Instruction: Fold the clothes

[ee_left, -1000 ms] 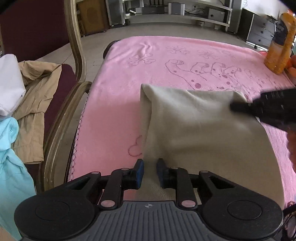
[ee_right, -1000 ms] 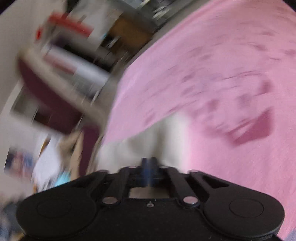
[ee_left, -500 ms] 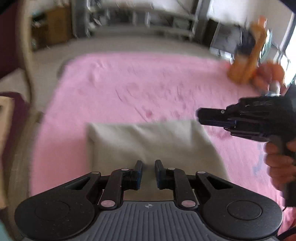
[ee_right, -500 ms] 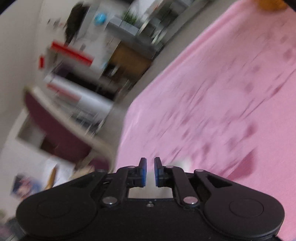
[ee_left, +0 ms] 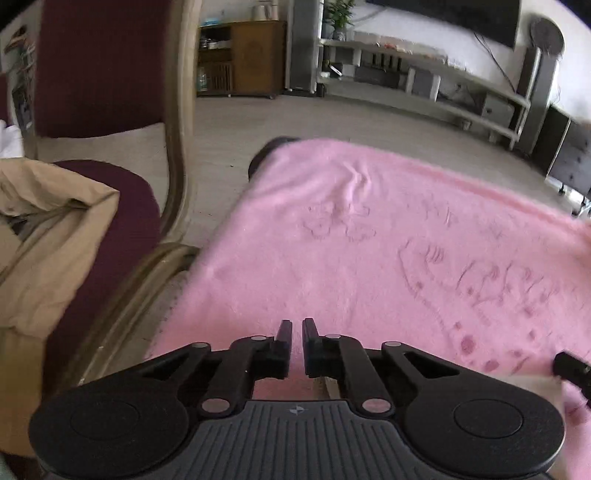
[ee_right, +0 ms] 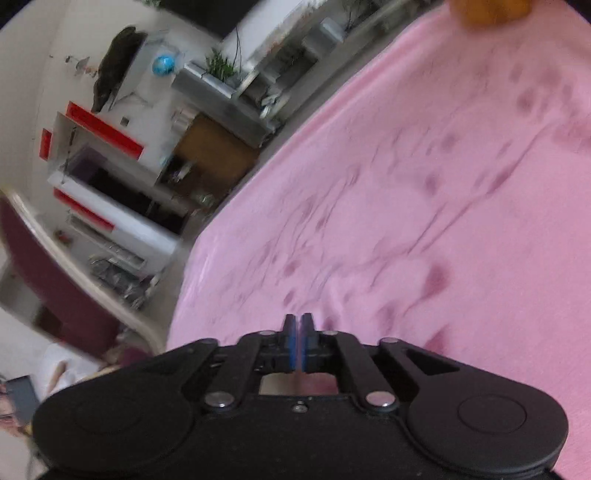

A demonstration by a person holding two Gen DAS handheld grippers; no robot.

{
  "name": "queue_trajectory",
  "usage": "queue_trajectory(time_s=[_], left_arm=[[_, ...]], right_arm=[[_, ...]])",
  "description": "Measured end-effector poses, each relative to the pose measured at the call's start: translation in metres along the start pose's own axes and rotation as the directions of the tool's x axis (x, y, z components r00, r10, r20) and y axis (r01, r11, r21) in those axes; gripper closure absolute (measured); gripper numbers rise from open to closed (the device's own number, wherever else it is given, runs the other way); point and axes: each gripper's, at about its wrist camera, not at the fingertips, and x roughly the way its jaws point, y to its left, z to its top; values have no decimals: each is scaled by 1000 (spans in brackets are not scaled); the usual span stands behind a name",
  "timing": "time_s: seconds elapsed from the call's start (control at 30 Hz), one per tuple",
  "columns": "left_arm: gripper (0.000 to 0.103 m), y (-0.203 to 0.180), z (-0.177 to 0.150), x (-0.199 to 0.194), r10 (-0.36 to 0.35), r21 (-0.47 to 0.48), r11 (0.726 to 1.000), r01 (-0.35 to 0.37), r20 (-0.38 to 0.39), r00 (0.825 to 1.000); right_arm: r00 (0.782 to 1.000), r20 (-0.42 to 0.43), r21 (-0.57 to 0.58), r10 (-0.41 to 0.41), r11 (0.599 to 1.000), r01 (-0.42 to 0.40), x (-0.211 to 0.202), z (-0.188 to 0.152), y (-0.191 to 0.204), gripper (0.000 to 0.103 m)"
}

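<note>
In the left wrist view the pink blanket (ee_left: 369, 258) covers the table. Only a pale sliver of the beige folded garment (ee_left: 535, 382) shows at the lower right, mostly hidden behind my left gripper's body. My left gripper (ee_left: 297, 332) hovers over the blanket's near left part, its jaws drawn to a narrow slit with nothing between them. The black tip of my right gripper (ee_left: 570, 369) pokes in at the right edge by the garment. In the right wrist view my right gripper (ee_right: 299, 328) is shut and empty over the blanket (ee_right: 424, 221); that view is blurred.
A maroon chair (ee_left: 92, 66) with a curved wooden frame stands left of the table, with a tan garment (ee_left: 48, 240) heaped on its seat. An orange bottle (ee_right: 487, 11) sits at the blanket's far edge. Shelving and a TV bench line the far walls.
My left gripper has swung left off the beige garment and its jaws have narrowed. The right gripper let go of the garment about a second ago and has now shut empty.
</note>
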Motion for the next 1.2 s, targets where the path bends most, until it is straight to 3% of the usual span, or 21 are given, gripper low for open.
queue_trajectory(time_s=[0.1, 0.17, 0.23, 0.3, 0.37, 0.43, 0.5, 0.53, 0.57, 0.6, 0.63, 0.7, 0.8, 0.93, 1.07, 1.2], left_arm=[[88, -2, 0, -26, -115, 41, 993, 115, 0, 993], [88, -12, -10, -31, -237, 84, 967, 240, -53, 970], [83, -25, -24, -26, -323, 128, 932, 338, -128, 938], [81, -36, -37, -15, -308, 166, 928, 333, -158, 938], [79, -34, -37, -12, -243, 159, 953, 257, -100, 965], [85, -28, -32, -12, -145, 119, 982, 147, -27, 989], [91, -10, -22, -16, -15, 33, 999, 15, 18, 1000], [91, -1, -18, -20, 21, -4, 1000, -20, 23, 1000], [91, 8, -15, -27, 32, -31, 999, -31, 23, 999], [91, 14, -12, -35, 41, -47, 998, -40, 21, 999], [91, 16, -12, -47, 42, -38, 998, -42, 21, 999], [82, 15, -17, -75, 24, 4, 1000, -24, 36, 999], [82, 17, -41, -119, -36, 51, 998, 33, 52, 998], [82, 28, -90, -154, -112, 64, 992, 112, 1, 994], [82, 38, -119, -163, -135, 49, 989, 138, -68, 989], [82, 21, -125, -155, -122, 125, 984, 129, -62, 991]], right_arm=[[1000, -17, -2, 10, 1000, -10, -9, 4, 7, 92], [995, -64, 16, 76, 997, -75, -11, 4, 9, 92], [973, -158, 31, 166, 986, -163, -6, -3, 12, 90], [947, -243, 33, 211, 977, -209, 4, -14, 19, 89], [946, -261, 12, 191, 981, -195, 9, -24, 22, 90], [965, -217, 6, 148, 989, -150, 9, -27, 15, 103], [987, -136, 6, 87, 996, -87, 2, -20, 13, 103], [995, -92, -7, 38, 999, -39, -4, -14, 16, 102], [998, -50, -40, -29, 999, 27, -13, -9, 22, 90], [996, -10, -79, -86, 993, 85, -25, -5, 29, 88], [993, 14, -109, -114, 987, 115, -37, -2, 36, 88], [990, 9, -130, -142, 981, 142, -57, 3, 49, 88], [987, -15, -137, -159, 978, 155, -98, 1, 66, 88], [994, -75, -112, -75, 992, 66, -150, -15, 71, 87], [991, -120, -153, -58, 987, 39, -185, -47, 76, 87], [975, -212, -198, -68, 980, 26, -173, -77, 81, 87]])
